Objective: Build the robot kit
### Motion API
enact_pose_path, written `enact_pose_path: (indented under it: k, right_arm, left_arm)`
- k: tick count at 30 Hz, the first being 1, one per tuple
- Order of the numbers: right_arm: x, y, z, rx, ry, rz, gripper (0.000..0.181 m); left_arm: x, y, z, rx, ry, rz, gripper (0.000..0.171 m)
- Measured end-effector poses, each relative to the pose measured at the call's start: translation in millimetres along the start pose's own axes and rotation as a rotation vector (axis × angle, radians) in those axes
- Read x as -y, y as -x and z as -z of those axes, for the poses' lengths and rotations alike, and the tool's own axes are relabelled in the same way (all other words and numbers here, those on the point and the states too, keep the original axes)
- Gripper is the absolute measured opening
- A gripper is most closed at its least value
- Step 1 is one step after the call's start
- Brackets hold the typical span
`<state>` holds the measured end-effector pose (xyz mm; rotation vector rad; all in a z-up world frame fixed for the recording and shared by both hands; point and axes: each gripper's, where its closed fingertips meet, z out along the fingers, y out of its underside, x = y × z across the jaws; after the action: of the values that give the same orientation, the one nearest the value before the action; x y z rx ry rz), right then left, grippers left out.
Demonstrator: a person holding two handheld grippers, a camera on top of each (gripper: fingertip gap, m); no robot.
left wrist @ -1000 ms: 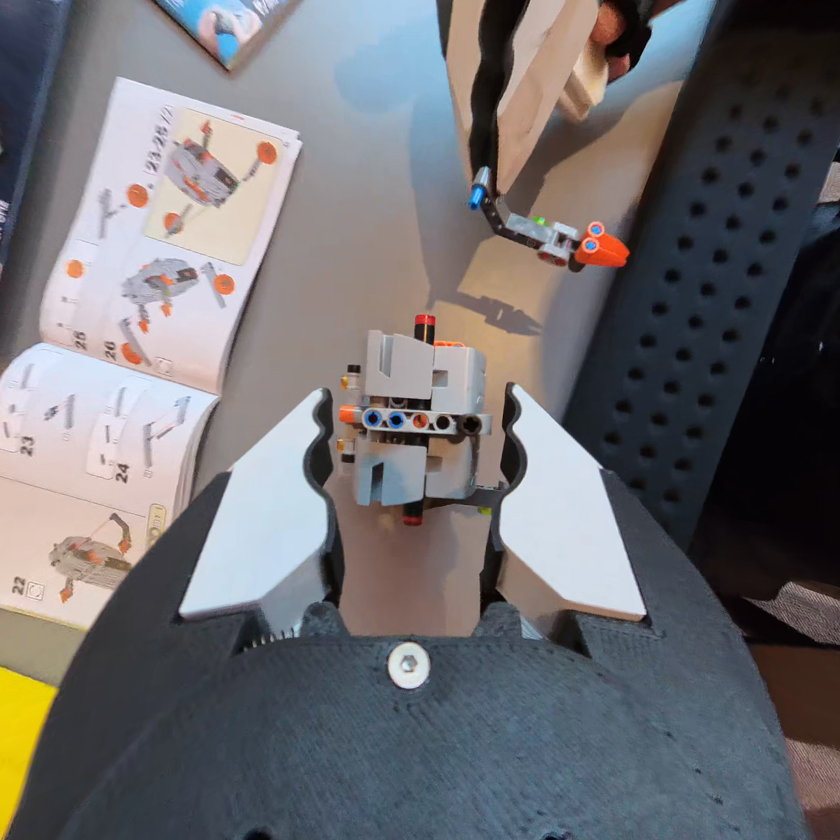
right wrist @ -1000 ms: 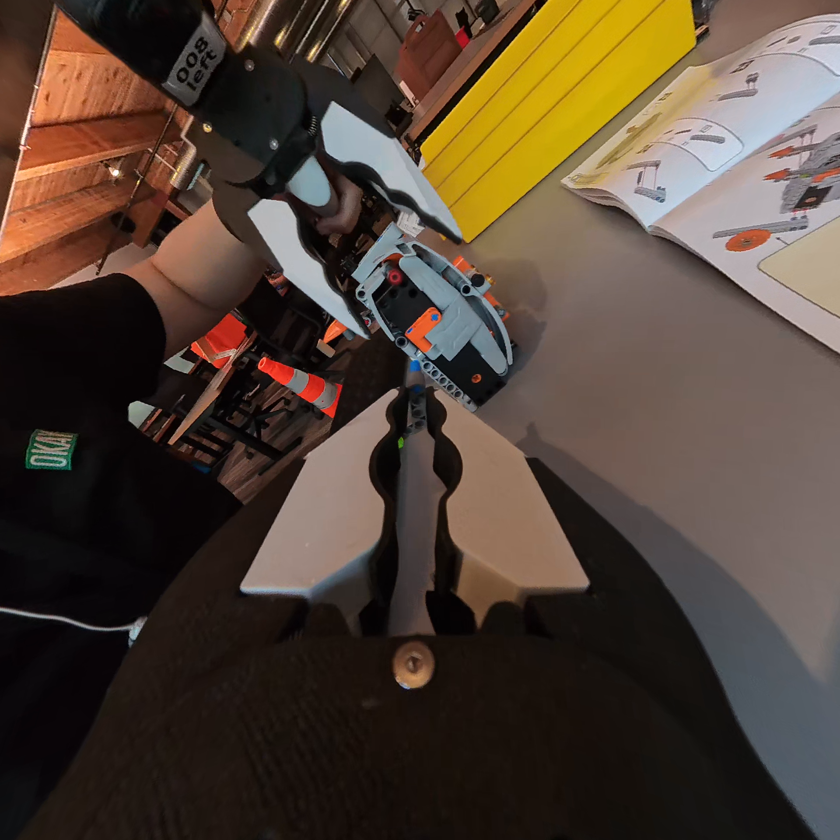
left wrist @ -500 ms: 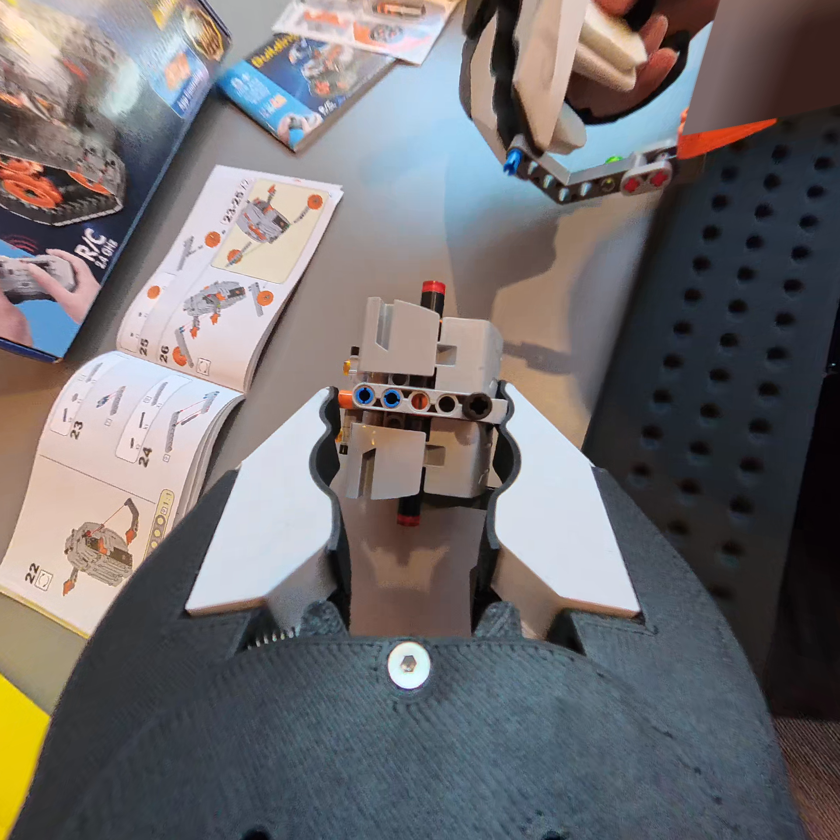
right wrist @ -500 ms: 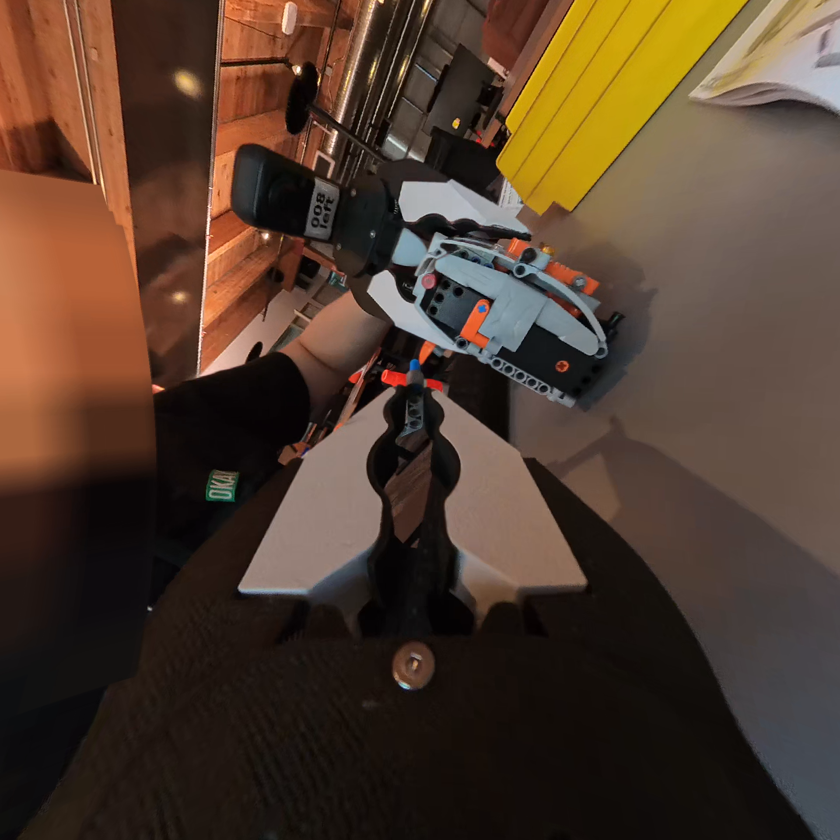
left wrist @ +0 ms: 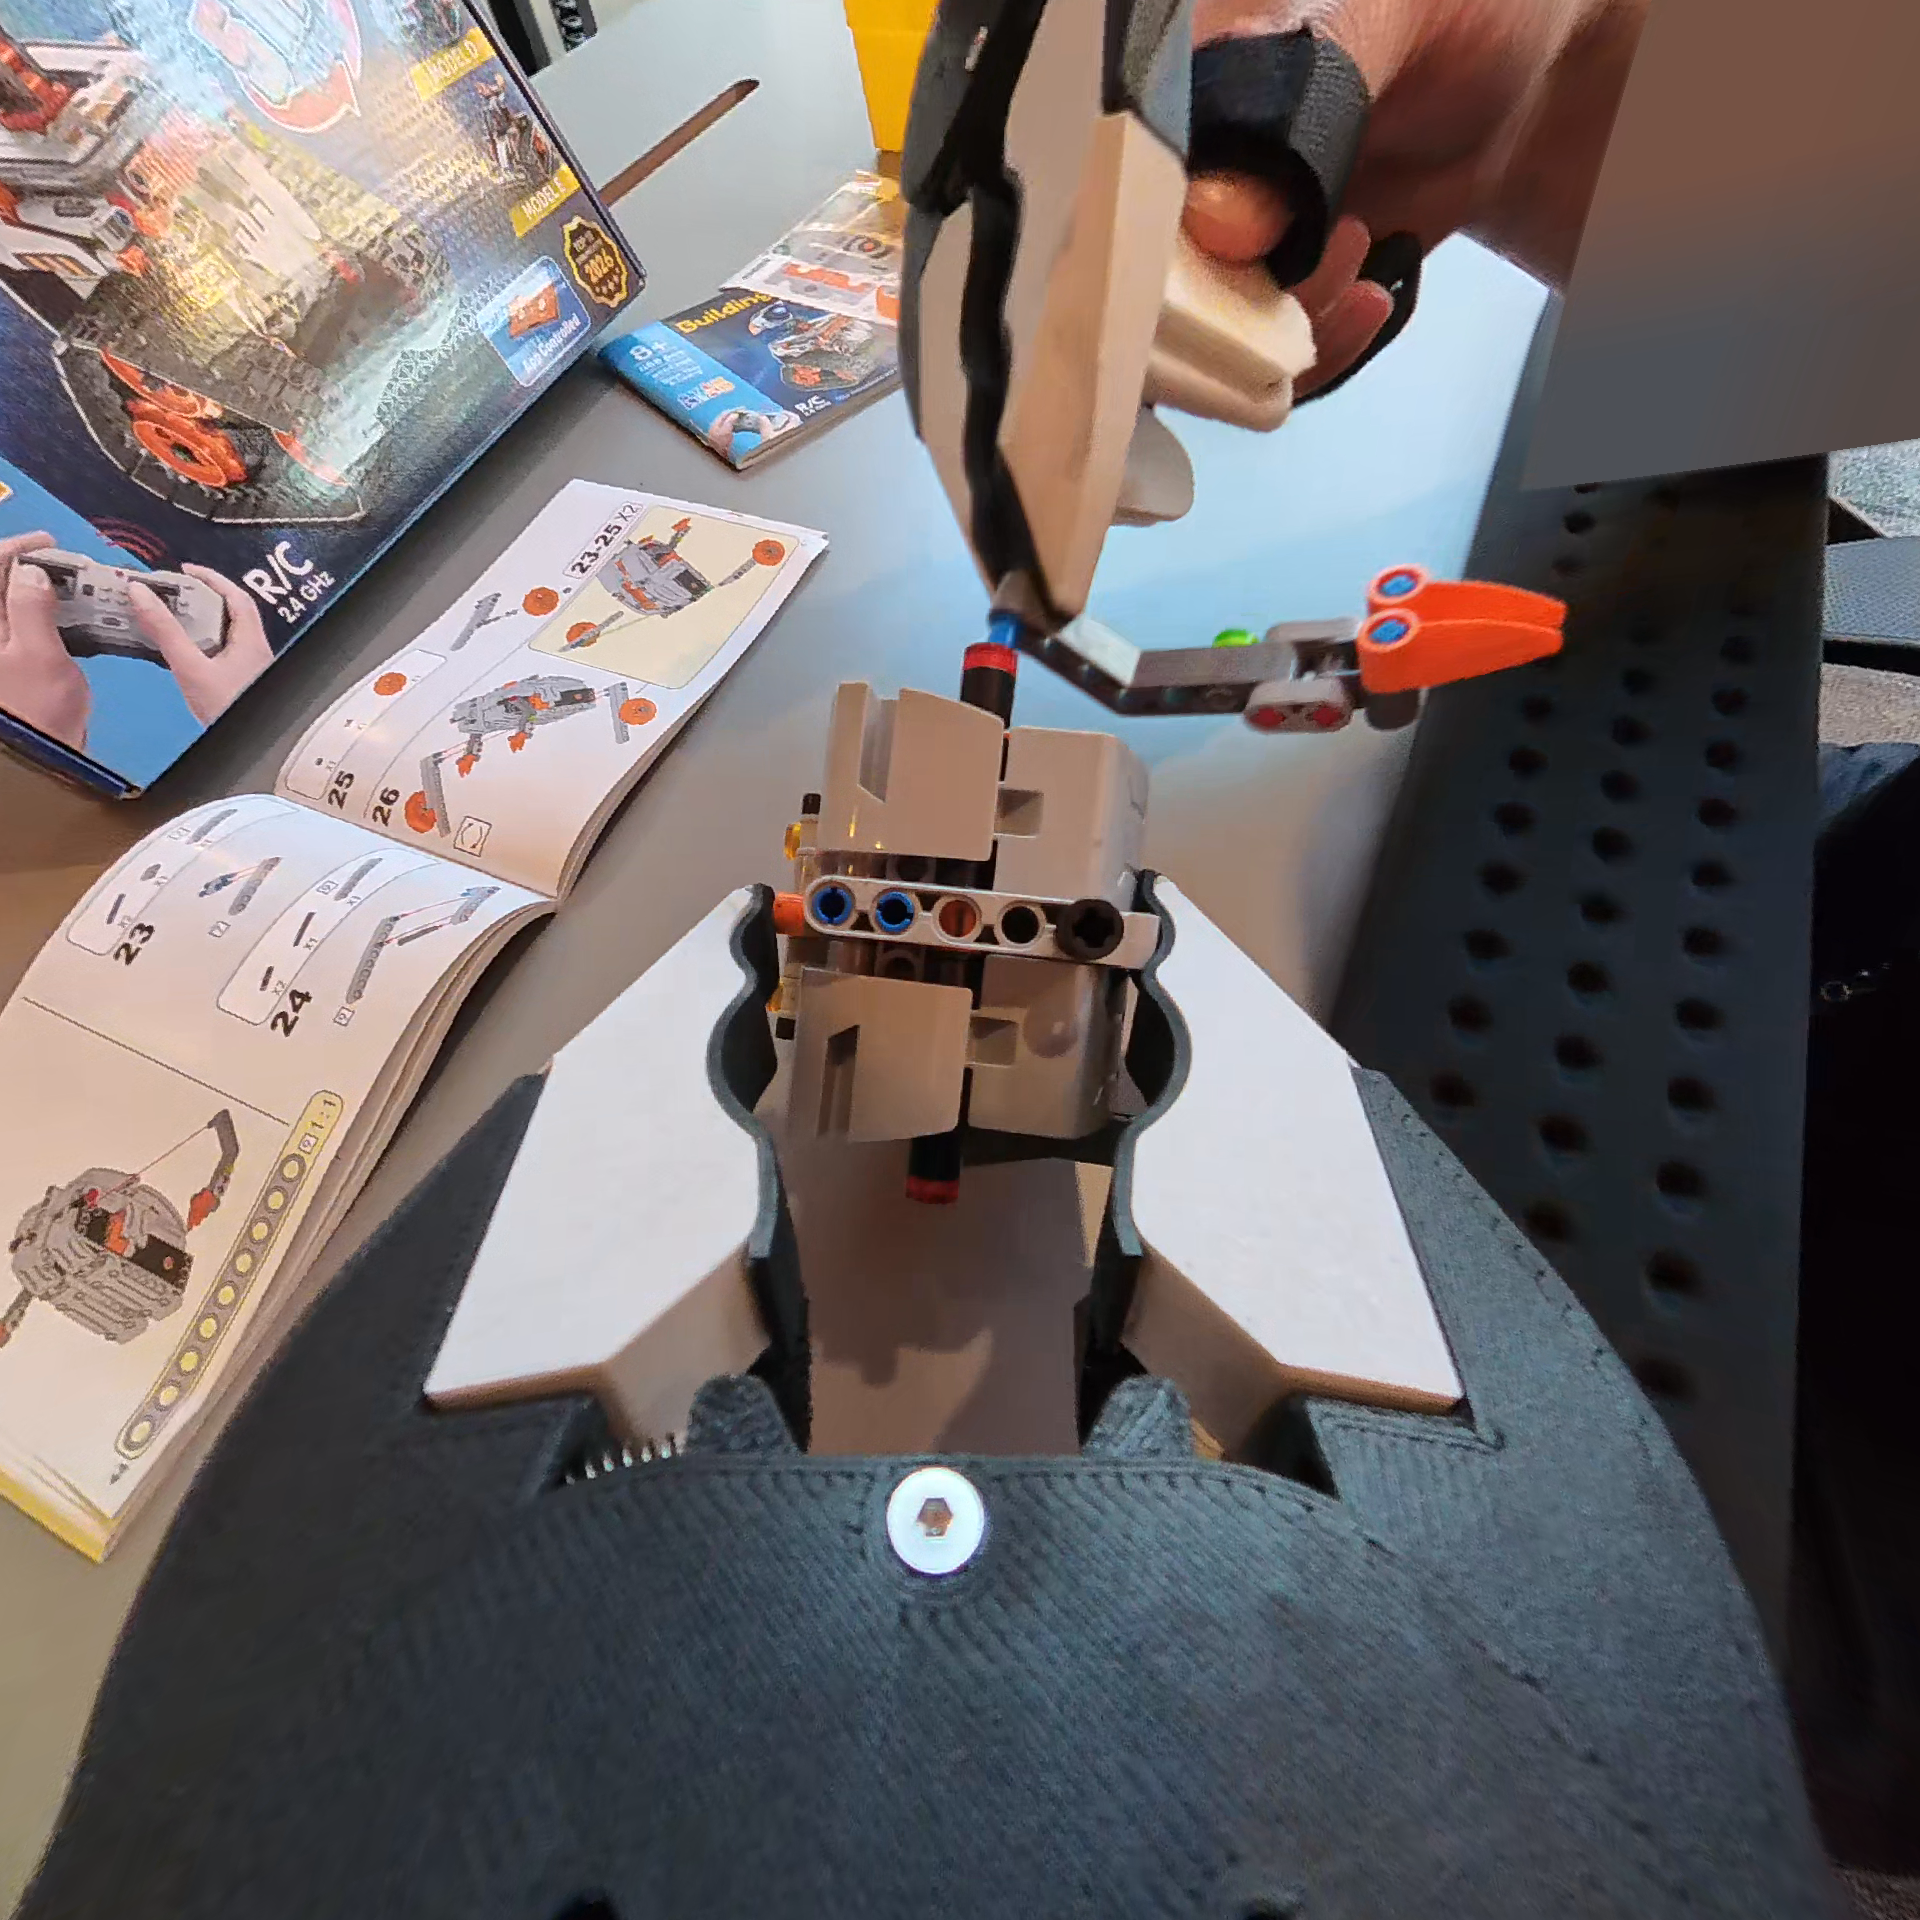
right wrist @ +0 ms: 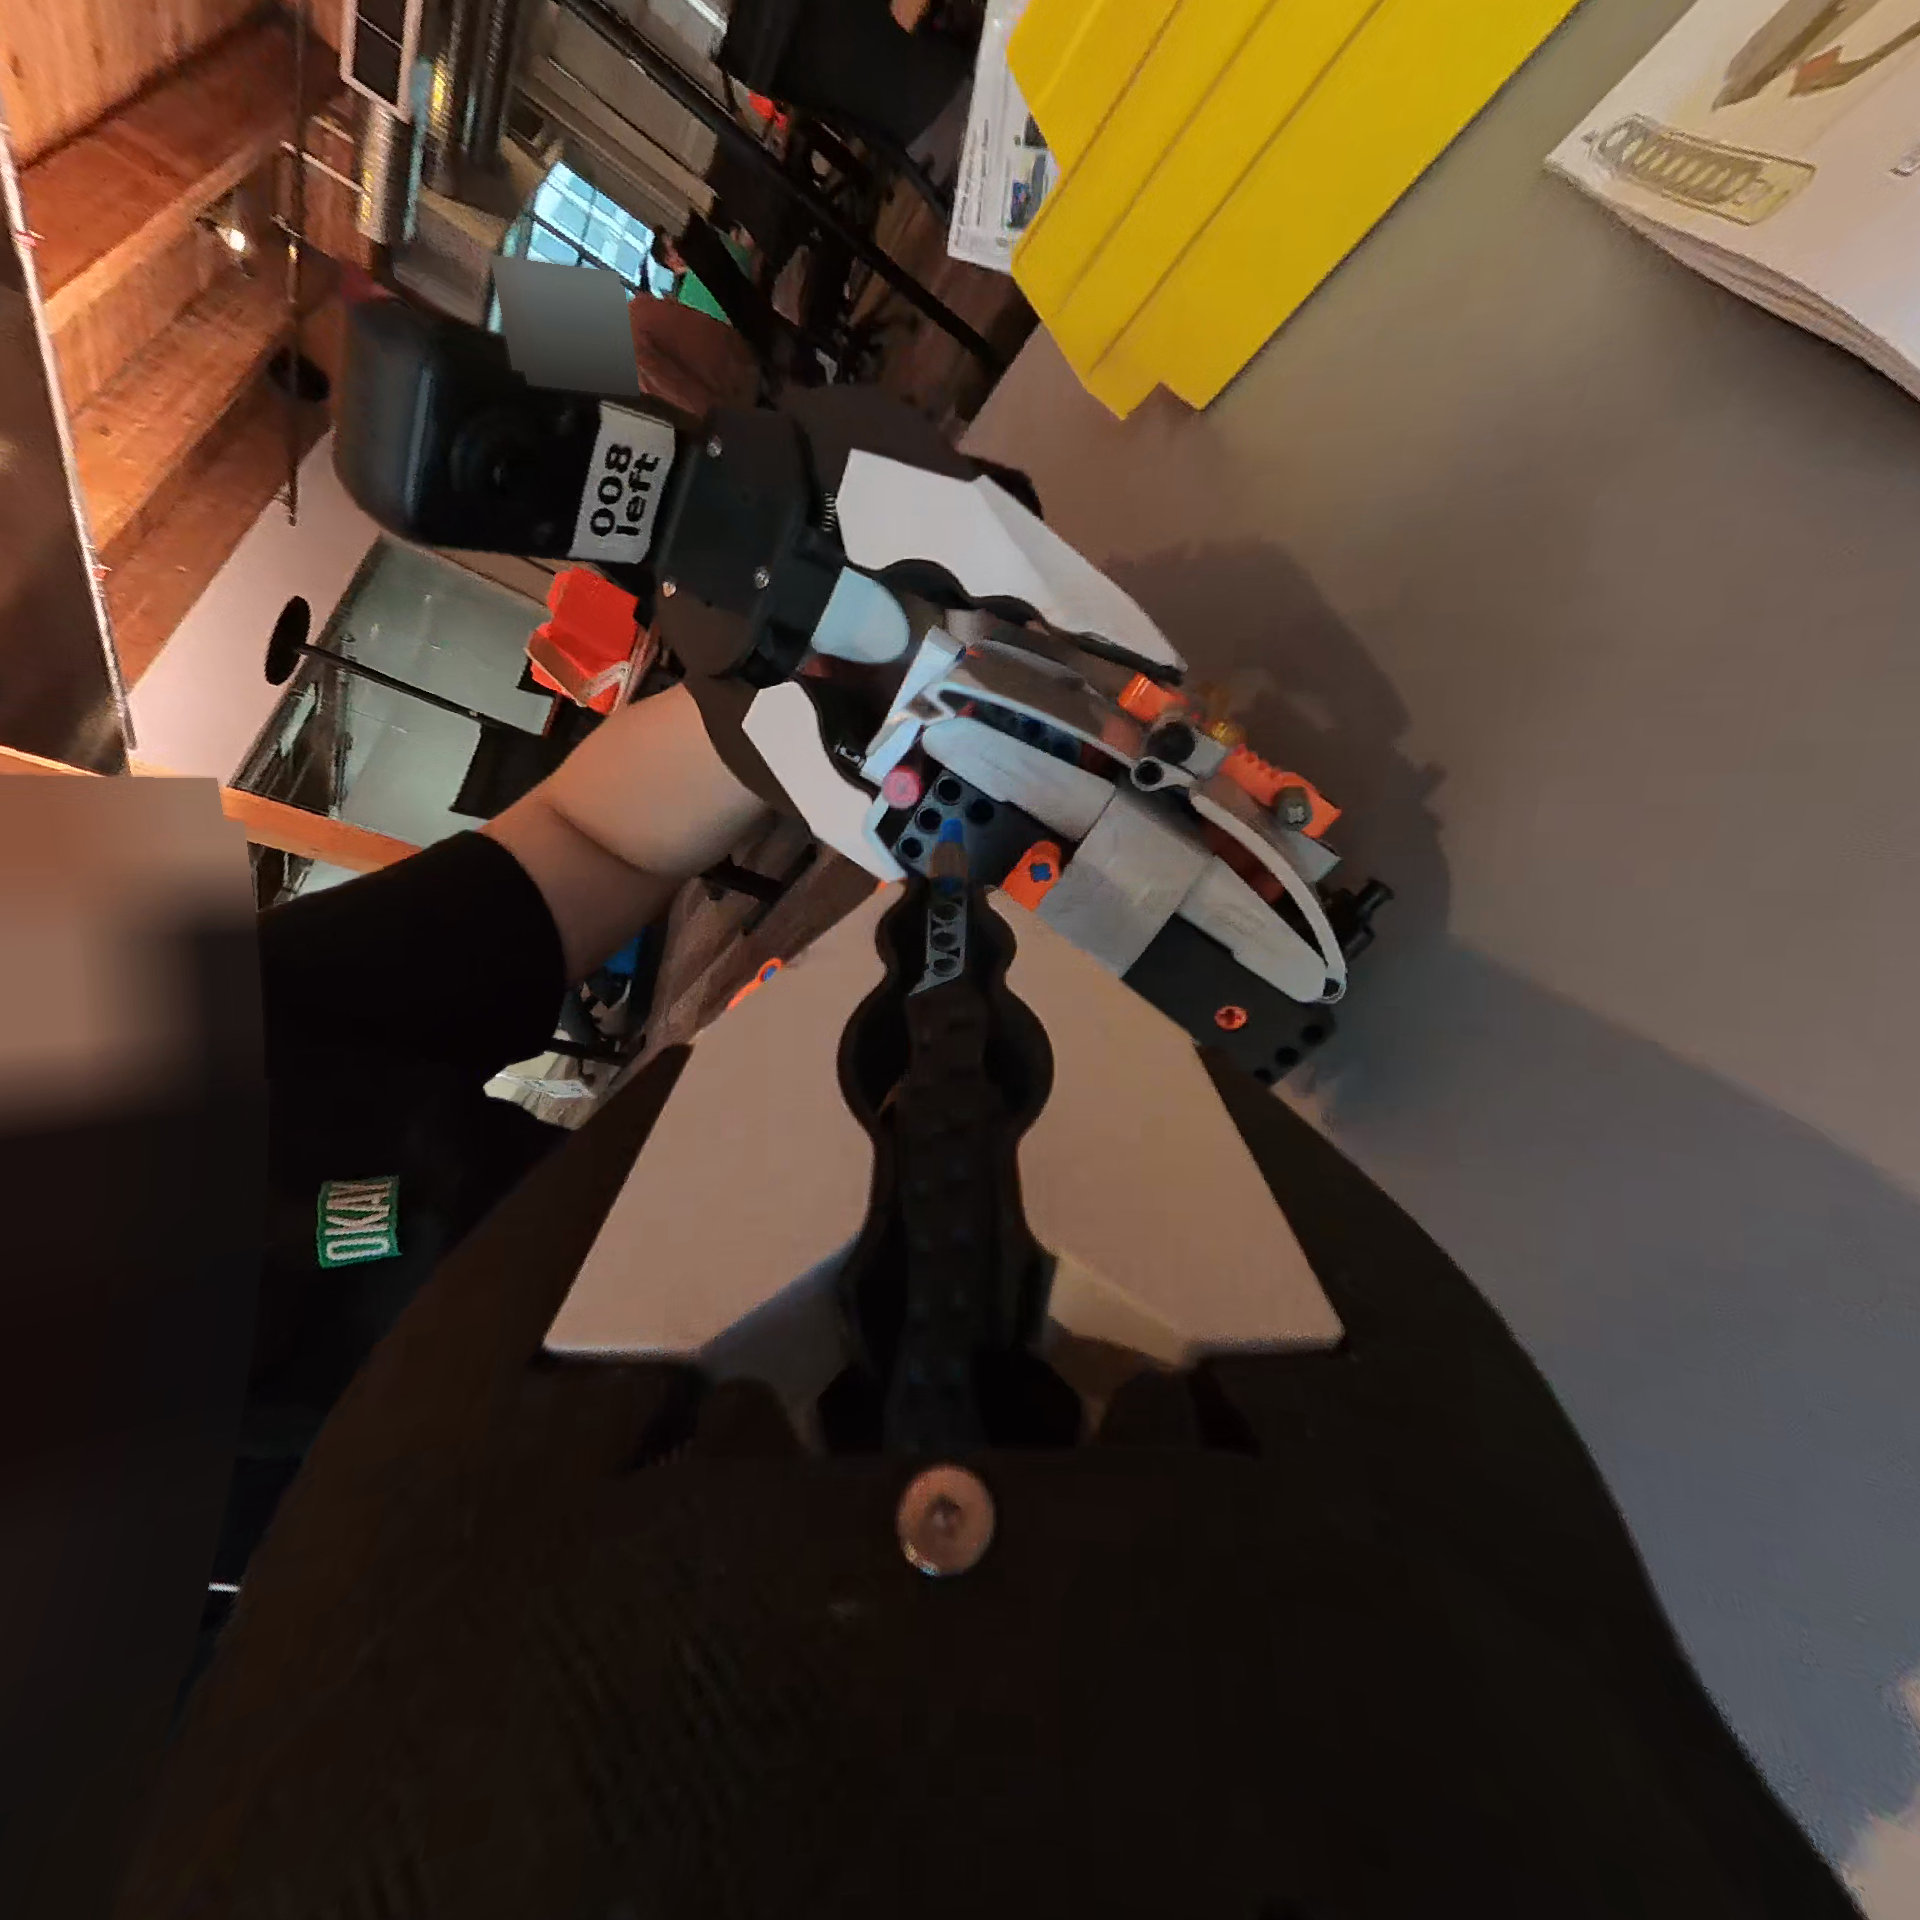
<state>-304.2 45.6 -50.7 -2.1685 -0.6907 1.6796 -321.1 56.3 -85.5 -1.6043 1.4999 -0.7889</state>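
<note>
My left gripper [left wrist: 956, 920] is shut on a grey brick model [left wrist: 966, 831] with red-tipped black axles and a holed grey beam across its front. It holds the model over the grey table [left wrist: 935, 540]. My right gripper [right wrist: 940, 904] is shut on a dark grey angled beam [right wrist: 943, 945] with a blue pin at its tip. The pin touches a black holed block on the model's side [right wrist: 940, 805]. In the left wrist view the right gripper [left wrist: 1023, 613] comes down from above, and the beam [left wrist: 1195, 675] ends in an orange claw [left wrist: 1465, 634].
An open instruction booklet [left wrist: 343, 914] lies left of the model. A printed box [left wrist: 260, 312] and a small leaflet [left wrist: 769, 364] lie behind it. A black perforated panel [left wrist: 1610, 935] stands on the right. A yellow bin [right wrist: 1247, 187] sits at the table's far side.
My left gripper has shut on the model and raised it. My right gripper has brought the beam down, so its blue pin now meets the model's side.
</note>
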Motion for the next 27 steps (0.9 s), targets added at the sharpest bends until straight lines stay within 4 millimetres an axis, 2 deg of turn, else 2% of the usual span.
enact_pose_path:
  k: [6,16,27]
  right_arm:
    - [0.0,-2.4,-10.0,-0.033,0.07,0.005,0.006]
    - [-5.1,1.0,-6.0,-0.042,0.128,-0.017,0.007]
    - [-12.1,-1.3,1.5,-0.171,0.383,0.048,0.006]
  left_arm:
    - [1.0,-1.7,-1.6,-0.013,0.006,-0.006,0.068]
    - [3.1,-5.7,-5.5,-0.029,0.05,-0.034,0.067]
    - [4.9,-9.0,-11.3,-0.061,0.141,-0.06,0.067]
